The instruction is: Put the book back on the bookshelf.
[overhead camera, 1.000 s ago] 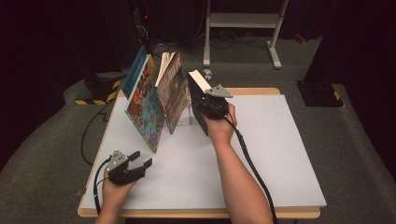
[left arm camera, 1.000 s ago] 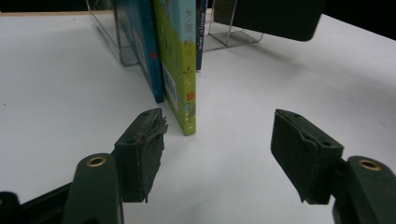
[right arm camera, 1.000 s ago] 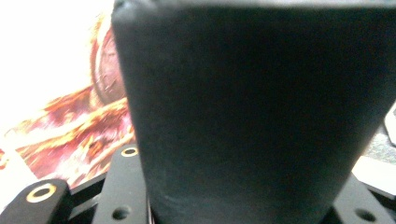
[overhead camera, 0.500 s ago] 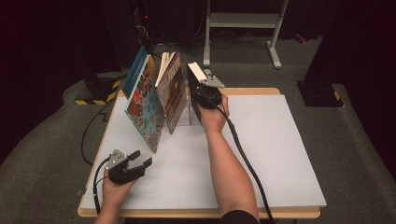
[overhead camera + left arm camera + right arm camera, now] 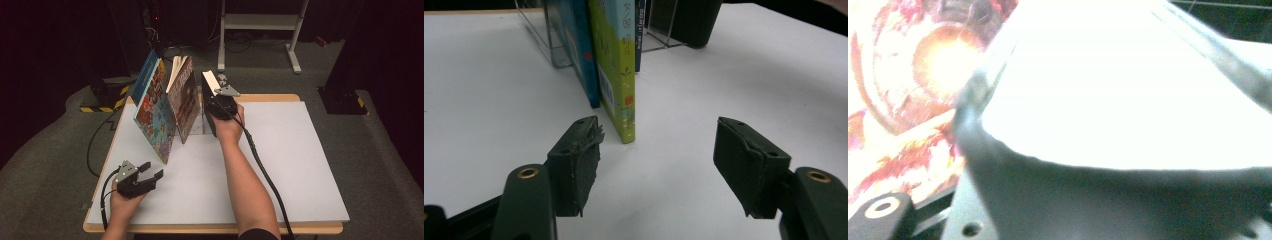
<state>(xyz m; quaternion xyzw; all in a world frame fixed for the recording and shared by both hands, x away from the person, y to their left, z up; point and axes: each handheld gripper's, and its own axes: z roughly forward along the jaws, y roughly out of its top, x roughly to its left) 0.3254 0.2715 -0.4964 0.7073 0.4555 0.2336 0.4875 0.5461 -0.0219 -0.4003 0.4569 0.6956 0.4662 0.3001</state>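
right tool (image 5: 220, 102) has carried the dark book (image 5: 209, 95) toward the table's (image 5: 300, 165) far edge, beside leaning picture books (image 5: 167, 107); its grip cannot be told. left tool (image 5: 142, 177), jaws apart, rests near the left corner. shelving apparently unfinished.

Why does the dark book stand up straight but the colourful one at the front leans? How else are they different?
The colourful book leans to the left, with nothing holding it. The dark book stands nearly upright, with the right gripper at it. The colourful book has a bright picture cover; the dark book's cover is plain black. The colourful book looks wider and thinner; the dark book looks thicker. Both stand on the white table, in one row.
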